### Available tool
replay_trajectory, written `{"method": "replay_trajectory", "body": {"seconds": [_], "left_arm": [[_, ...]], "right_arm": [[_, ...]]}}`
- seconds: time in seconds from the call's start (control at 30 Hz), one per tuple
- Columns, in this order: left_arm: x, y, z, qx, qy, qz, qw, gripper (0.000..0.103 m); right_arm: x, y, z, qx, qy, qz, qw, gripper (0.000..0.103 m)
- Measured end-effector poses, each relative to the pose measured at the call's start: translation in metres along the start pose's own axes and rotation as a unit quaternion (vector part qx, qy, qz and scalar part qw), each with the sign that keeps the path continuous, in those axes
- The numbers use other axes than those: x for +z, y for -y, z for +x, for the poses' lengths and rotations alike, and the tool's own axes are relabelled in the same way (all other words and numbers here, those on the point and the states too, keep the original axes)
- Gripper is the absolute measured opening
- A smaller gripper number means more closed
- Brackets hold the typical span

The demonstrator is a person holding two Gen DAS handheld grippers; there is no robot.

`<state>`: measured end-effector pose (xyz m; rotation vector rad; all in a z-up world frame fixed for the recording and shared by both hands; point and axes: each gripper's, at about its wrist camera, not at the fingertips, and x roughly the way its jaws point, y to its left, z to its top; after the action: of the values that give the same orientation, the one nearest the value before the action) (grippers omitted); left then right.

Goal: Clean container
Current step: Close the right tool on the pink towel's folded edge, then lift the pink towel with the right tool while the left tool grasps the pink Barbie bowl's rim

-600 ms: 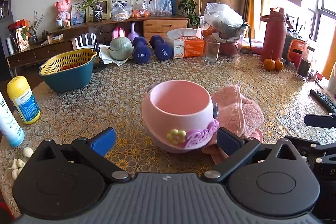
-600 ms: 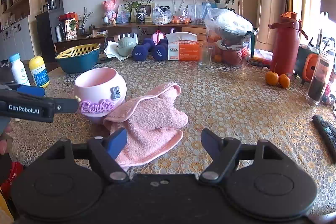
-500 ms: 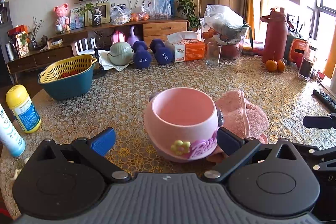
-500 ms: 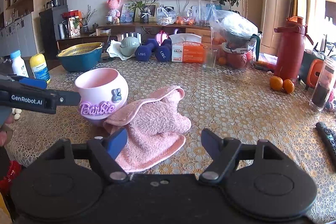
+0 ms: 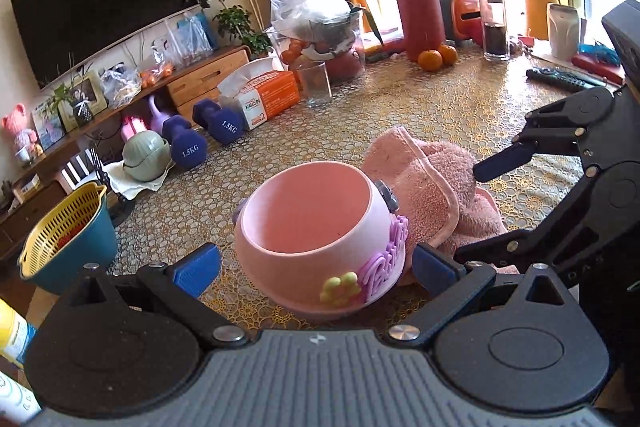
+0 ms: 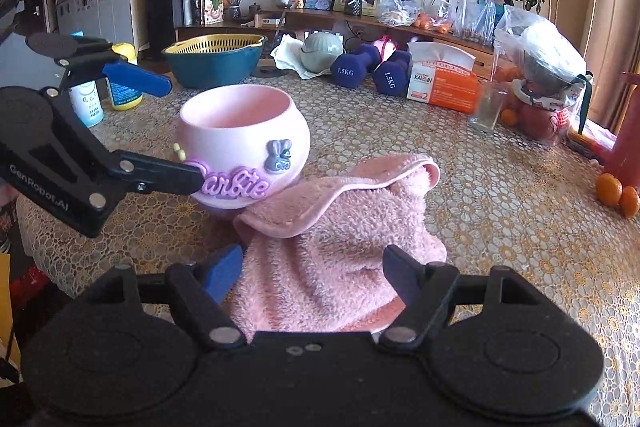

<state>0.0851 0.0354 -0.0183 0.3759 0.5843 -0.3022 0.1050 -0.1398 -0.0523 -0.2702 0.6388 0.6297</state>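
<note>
A pink pot-shaped container (image 5: 316,215) with purple "Barbie" lettering stands on the patterned table, its inside bare. My left gripper (image 5: 316,267) is open with a blue pad on each side of the container; the right pad is almost touching it. In the right wrist view the container (image 6: 244,131) is at centre left with the left gripper (image 6: 186,133) reaching around it from the left. A crumpled pink towel (image 6: 340,227) lies against the container's right side. My right gripper (image 6: 312,273) is open, its fingers straddling the towel's near edge.
A teal bowl with a yellow strainer (image 6: 212,61) sits at the far left, with bottles (image 6: 120,91) beside it. Dumbbells (image 6: 360,65), a tissue box (image 6: 444,83), a glass (image 6: 486,107) and a bagged jar stand behind. Oranges (image 6: 616,189) and a remote (image 5: 560,79) lie at the right.
My left gripper has rolled and closed in around the container. My right gripper has moved forward, so its fingers now straddle the towel's near edge. Both stay open.
</note>
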Motion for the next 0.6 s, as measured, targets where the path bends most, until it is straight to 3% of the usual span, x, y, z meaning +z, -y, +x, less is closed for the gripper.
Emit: {"method": "replay_trajectory", "body": {"seconds": [0.37, 0.43, 0.47, 0.53, 0.6], "left_arm": [[0.002, 0.012, 0.006, -0.020, 0.011, 0.059, 0.9980, 0.102], [0.003, 0.014, 0.008, -0.017, 0.011, 0.076, 0.9969, 0.102], [0.002, 0.015, 0.009, -0.015, 0.010, 0.084, 0.9963, 0.102], [0.001, 0.017, 0.012, -0.012, 0.007, 0.094, 0.9954, 0.102], [0.001, 0.019, 0.013, -0.008, 0.009, 0.102, 0.9947, 0.102]], "right_arm": [[-0.002, 0.010, 0.040, -0.022, -0.039, 0.019, 0.999, 0.073], [-0.003, 0.014, 0.041, -0.013, -0.038, 0.033, 0.999, 0.059], [-0.003, 0.015, 0.040, -0.007, -0.037, 0.037, 0.999, 0.045], [-0.001, 0.017, 0.038, -0.003, -0.034, 0.043, 0.998, 0.035], [0.000, 0.019, 0.034, 0.004, -0.029, 0.051, 0.998, 0.019]]}}
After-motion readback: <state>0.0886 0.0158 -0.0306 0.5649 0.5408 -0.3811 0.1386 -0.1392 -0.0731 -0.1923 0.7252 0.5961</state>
